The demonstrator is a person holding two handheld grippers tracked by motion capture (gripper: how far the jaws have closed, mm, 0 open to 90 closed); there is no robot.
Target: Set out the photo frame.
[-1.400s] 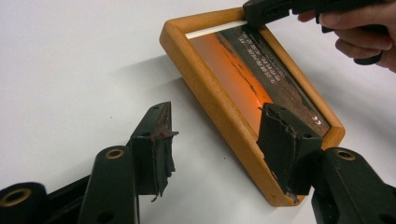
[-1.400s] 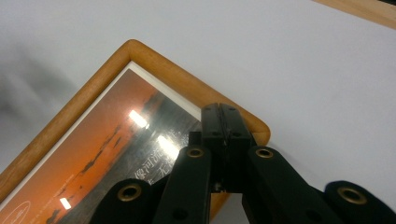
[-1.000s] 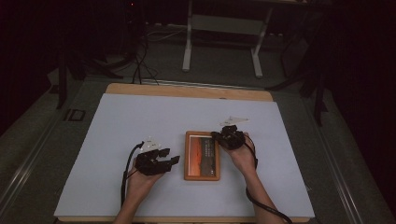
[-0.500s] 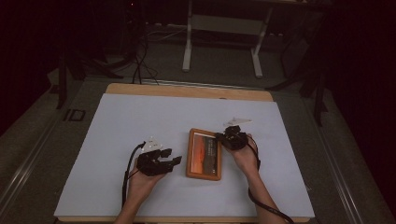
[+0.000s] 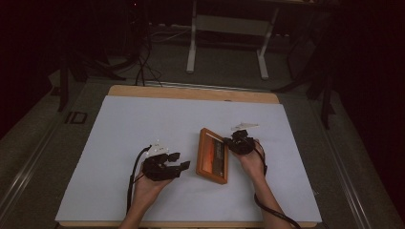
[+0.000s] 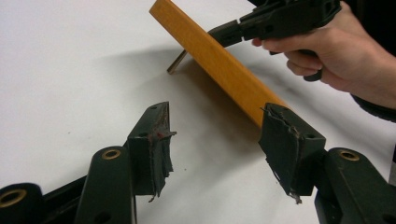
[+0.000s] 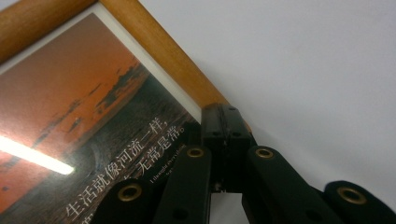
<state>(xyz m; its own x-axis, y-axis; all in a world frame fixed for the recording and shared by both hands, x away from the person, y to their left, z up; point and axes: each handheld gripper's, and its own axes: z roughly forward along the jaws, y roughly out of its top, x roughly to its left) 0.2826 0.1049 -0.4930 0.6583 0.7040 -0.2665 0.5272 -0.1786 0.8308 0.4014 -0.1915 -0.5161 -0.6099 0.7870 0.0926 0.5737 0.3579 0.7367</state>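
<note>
Right gripper pinches tilted rectangular wooden picture frame with glossy print.

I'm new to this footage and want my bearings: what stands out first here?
A wooden picture frame with an orange sunset print stands tilted up near the middle of the white table, pinched at one edge by the right gripper. The left gripper, jaws open, waits beside it.
</note>
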